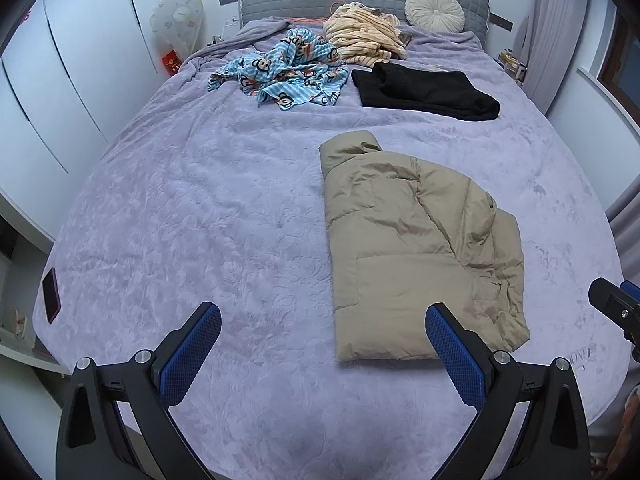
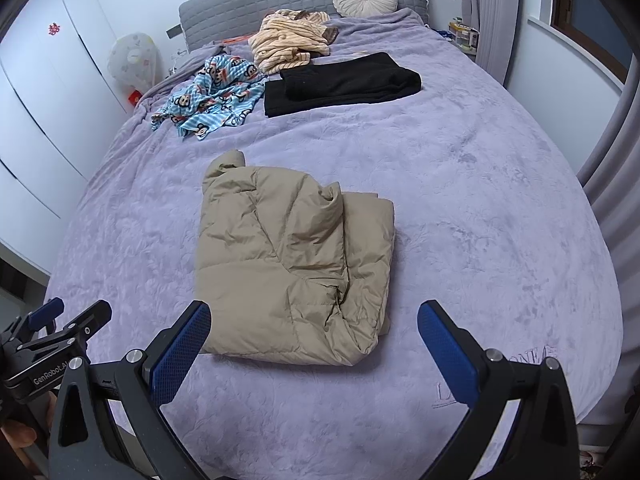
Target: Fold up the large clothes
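A tan puffer jacket [image 1: 404,248] lies folded lengthwise on the lilac bedspread [image 1: 200,220], collar toward the headboard. In the right wrist view the tan puffer jacket [image 2: 288,264] sits straight ahead. My left gripper [image 1: 324,320] hovers open over the bed's near edge, its right finger just before the jacket's lower hem. My right gripper [image 2: 316,320] is open too, with the jacket's hem between and just beyond its blue pads [image 2: 182,356]. Neither holds anything. The right gripper's tip shows at the left view's right edge [image 1: 616,308].
Farther up the bed lie a folded black garment [image 1: 428,90], a crumpled blue monkey-print cloth [image 1: 288,70] and a striped cream heap [image 1: 364,36] near a round cushion [image 1: 434,10]. A dark phone [image 1: 51,290] rests at the bed's left edge. White wardrobes stand left.
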